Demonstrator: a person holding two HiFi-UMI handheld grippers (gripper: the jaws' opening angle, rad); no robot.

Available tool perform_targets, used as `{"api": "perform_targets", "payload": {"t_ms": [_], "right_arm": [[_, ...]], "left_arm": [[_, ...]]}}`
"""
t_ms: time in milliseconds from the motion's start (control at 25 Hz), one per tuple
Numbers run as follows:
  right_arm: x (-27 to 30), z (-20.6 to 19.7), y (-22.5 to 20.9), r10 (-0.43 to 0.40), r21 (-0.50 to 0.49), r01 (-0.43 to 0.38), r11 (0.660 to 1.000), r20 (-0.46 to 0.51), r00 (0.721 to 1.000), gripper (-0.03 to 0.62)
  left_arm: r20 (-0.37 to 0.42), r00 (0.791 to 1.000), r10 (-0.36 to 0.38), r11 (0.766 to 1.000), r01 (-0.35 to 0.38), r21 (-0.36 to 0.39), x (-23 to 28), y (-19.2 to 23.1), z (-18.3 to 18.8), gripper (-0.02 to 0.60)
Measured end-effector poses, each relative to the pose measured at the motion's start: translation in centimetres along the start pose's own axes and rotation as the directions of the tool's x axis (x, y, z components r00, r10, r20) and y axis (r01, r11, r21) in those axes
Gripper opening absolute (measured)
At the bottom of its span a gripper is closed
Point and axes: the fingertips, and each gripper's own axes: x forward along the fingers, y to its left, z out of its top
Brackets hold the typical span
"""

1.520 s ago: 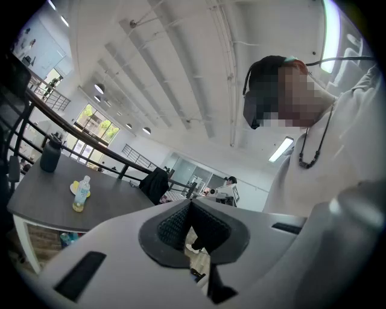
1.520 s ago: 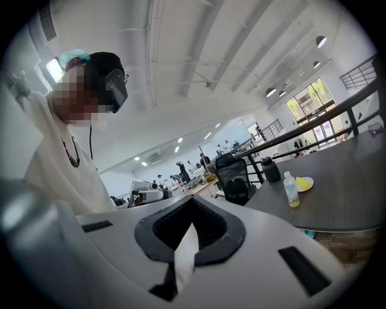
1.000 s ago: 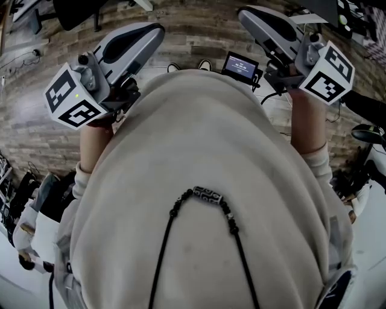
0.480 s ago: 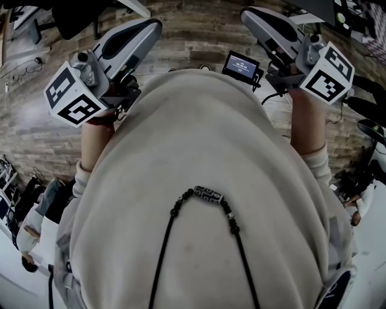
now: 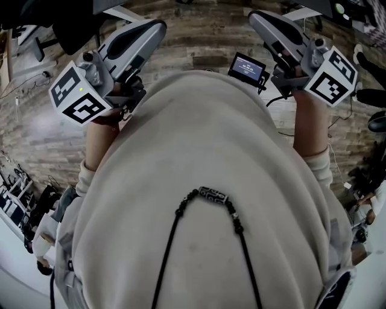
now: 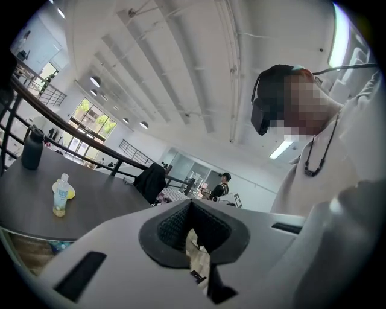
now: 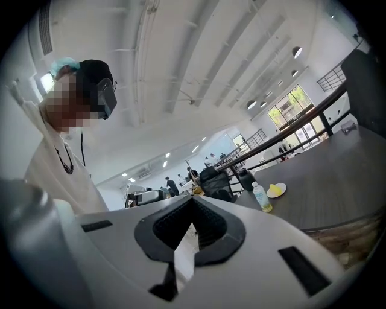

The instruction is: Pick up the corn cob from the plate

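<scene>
A yellow corn cob (image 7: 280, 188) lies on a small white plate (image 7: 275, 193) on a dark table (image 7: 338, 181), far off in the right gripper view. In the left gripper view only a yellow bit of it (image 6: 71, 193) shows behind a clear bottle (image 6: 60, 195). My left gripper (image 5: 158, 25) and right gripper (image 5: 256, 15) are held up in front of the person's chest, over the wooden floor. Both are far from the table. The left gripper's (image 6: 192, 205) jaws meet at the tips with nothing between them, and so do the right gripper's (image 7: 193, 202).
The clear bottle (image 7: 260, 198) stands just beside the plate. A dark flask (image 6: 32, 149) stands further along the same table. A black railing (image 6: 90, 139) and chairs run behind it, with people standing in the distance. A small screen (image 5: 246, 66) sits by the right gripper.
The floor under the person has shifted in the head view, so the person has moved. Both grippers stay raised before the chest, drifted slightly right in the picture.
</scene>
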Motion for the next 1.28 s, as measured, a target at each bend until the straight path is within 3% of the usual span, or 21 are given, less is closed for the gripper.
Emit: {"api": "perform_targets", "payload": {"t_ms": [360,640,800,1040,1280], "right_arm": [[-6.5,-0.3,-3.9,-0.099,0.097,0.091,0.991,0.074,0.992,0.015],[-6.7,0.3,-4.8,-0.147,0.131,0.134,0.982,0.100,0.984,0.015],[-6.1,0.7,-4.6,-0.193,0.127,0.179,0.976,0.110,0.975,0.015],[-5.9,3.1,-4.7,-0.278,0.123,0.259,0.958,0.172,0.945,0.015],[-2.9,4.5,-6.9,-0.343,0.120,0.326,0.938,0.182,0.921,0.015]], "left_arm": [[-0.095,0.995,0.018,1.000,-0.017,0.006,4.6,0.3,-1.4,0.002],[-0.123,0.992,0.008,1.000,-0.009,-0.014,4.9,1.5,-0.6,0.002],[-0.111,0.990,-0.089,0.996,0.086,-0.032,5.8,2.2,0.3,0.002],[-0.135,0.964,-0.230,0.973,0.232,-0.004,7.7,3.1,2.5,0.002],[-0.149,0.941,-0.303,0.952,0.305,-0.007,8.6,7.7,4.1,0.002]]}}
